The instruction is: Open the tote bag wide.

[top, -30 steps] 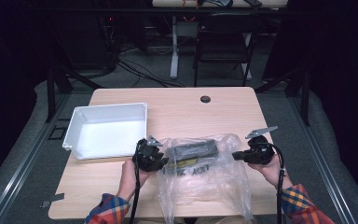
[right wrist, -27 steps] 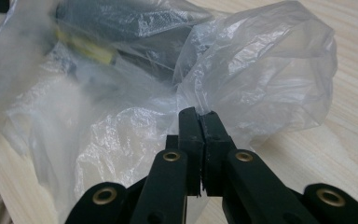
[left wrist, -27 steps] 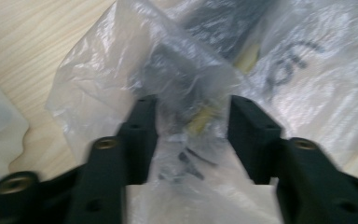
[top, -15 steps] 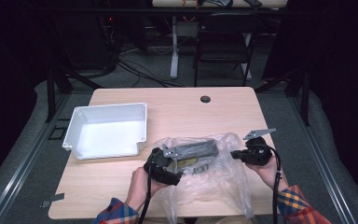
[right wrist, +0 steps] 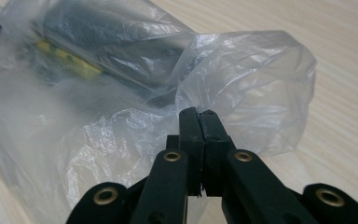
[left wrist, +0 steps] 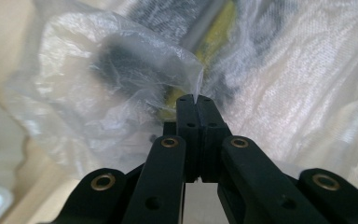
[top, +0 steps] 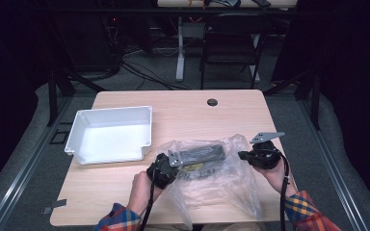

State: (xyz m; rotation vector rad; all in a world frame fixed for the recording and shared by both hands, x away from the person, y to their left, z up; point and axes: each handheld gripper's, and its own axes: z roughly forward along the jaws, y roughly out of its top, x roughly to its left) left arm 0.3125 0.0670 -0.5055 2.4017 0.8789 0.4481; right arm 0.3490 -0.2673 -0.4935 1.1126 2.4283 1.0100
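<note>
A crumpled clear plastic bag (top: pixel 212 180) lies on the wooden table (top: pixel 183 110) with a long dark object (top: pixel 200 153) and a yellow label inside. My left gripper (top: pixel 174 163) sits at the bag's left side. Its jaws have just closed, and in the left gripper view they pinch a fold of the film (left wrist: pixel 194 100) of the bag (left wrist: pixel 98 70). At the bag's right edge my right gripper (top: pixel 242 155) is shut on the film too. In the right gripper view its jaws (right wrist: pixel 198 113) clamp the bag (right wrist: pixel 242 65) just short of the dark object (right wrist: pixel 102 32).
A white rectangular tray (top: pixel 111 114) stands on the left half of the table, close to the bag's left end. A small dark round grommet (top: pixel 212 102) sits near the far edge. Chairs, cables and dark floor lie beyond the table.
My left gripper has shifted a little right and toward the person along the bag's left side, and the film there has bunched up. The right gripper has kept still.
</note>
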